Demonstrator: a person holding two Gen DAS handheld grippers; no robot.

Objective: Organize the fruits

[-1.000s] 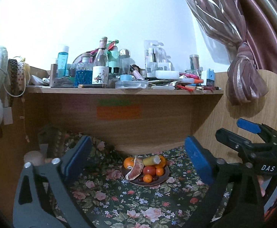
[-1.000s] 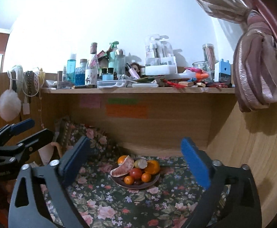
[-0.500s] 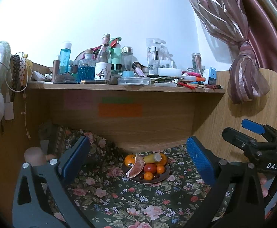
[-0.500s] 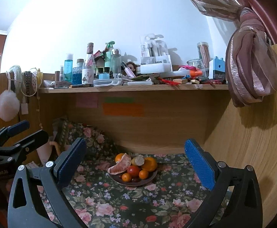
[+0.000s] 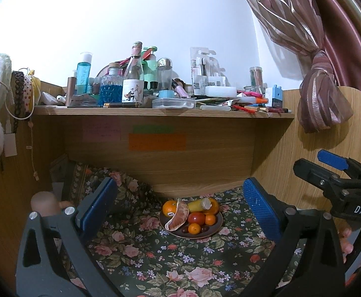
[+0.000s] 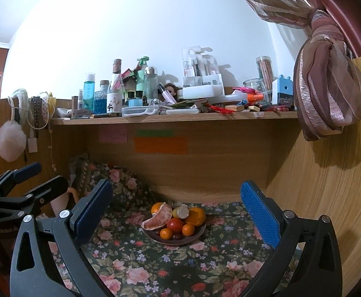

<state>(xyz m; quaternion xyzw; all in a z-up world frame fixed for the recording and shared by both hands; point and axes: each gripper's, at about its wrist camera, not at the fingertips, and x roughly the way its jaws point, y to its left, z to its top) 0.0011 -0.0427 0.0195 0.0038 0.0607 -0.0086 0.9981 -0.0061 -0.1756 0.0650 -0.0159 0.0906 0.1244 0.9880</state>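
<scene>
A dark brown plate (image 5: 217,225) of fruit sits on the floral cloth at the back of the desk nook. It holds a peeled pomelo wedge (image 5: 179,216), oranges, a red tomato (image 5: 196,217), small tangerines, dark grapes and a yellow banana piece (image 5: 199,204). The plate also shows in the right wrist view (image 6: 200,230). My left gripper (image 5: 180,203) is open and empty, well short of the plate. My right gripper (image 6: 176,205) is open and empty too, and shows at the right of the left wrist view (image 5: 334,170).
A wooden shelf (image 5: 155,113) crowded with bottles and boxes hangs over the nook. Wooden side panels close it on both sides. A tied pink curtain (image 6: 329,86) hangs at the right. A pale rounded object (image 5: 44,201) stands at the left.
Both grippers have drawn back and tilted slightly, so the plate looks a little smaller and sits higher in view. Both stay open. The fruit has not moved.
</scene>
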